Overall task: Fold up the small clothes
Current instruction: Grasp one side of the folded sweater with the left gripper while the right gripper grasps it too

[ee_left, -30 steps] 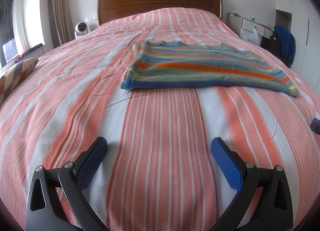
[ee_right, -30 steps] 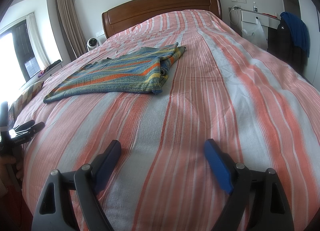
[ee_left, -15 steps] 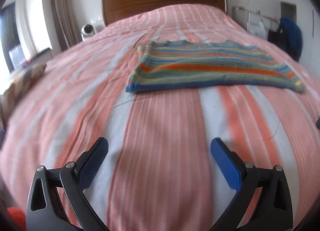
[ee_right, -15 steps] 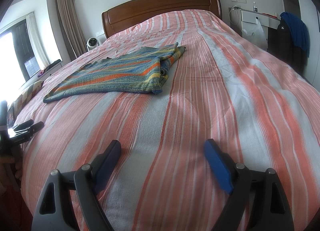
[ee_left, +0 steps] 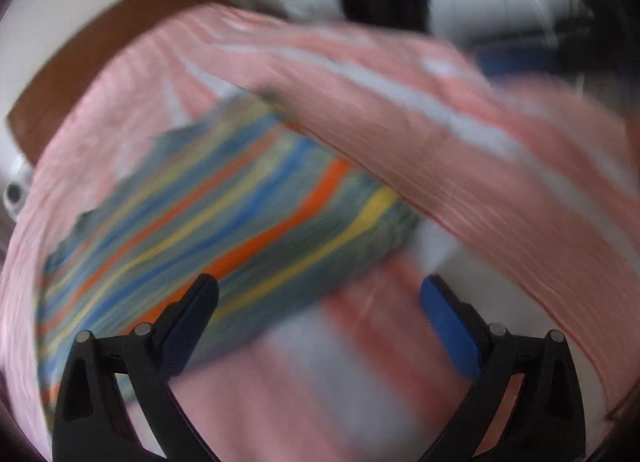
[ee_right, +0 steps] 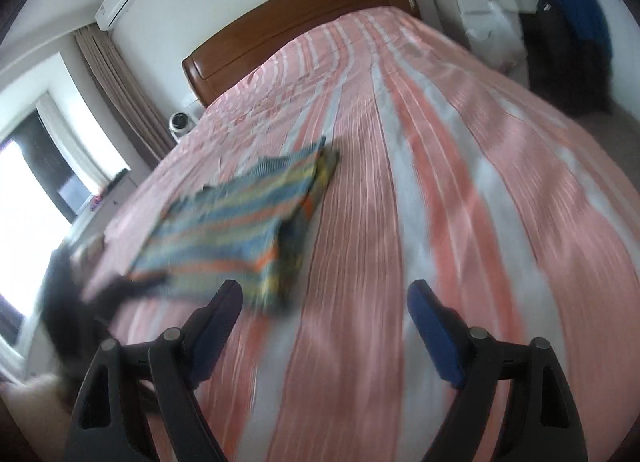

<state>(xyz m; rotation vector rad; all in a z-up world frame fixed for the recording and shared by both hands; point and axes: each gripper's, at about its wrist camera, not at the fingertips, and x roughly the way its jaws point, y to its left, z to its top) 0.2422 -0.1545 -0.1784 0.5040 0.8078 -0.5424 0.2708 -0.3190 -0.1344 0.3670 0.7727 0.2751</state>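
Here the striped knit garment (ee_left: pixel 224 230) lies flat on the bed's pink-and-white striped cover (ee_left: pixel 460 166), with its bands of blue, orange, yellow and grey-green running along its length. The left gripper (ee_left: pixel 318 308) hangs close over the garment's near edge with its jaws spread wide and nothing between them; its left finger (ee_left: pixel 188 322) stands in front of the knit, while the other finger stands over bare cover (the whole left view is smeared, so whether anything touches cannot be told). The right gripper (ee_right: pixel 324 312) is likewise wide open and empty, hovering over the cover just beside the garment's near right corner (ee_right: pixel 272 282), where the fabric lies doubled in layers. A dark blurred shape (ee_right: pixel 76 302) sits at the garment's left end. Beyond stands the wooden headboard (ee_right: pixel 296 18).
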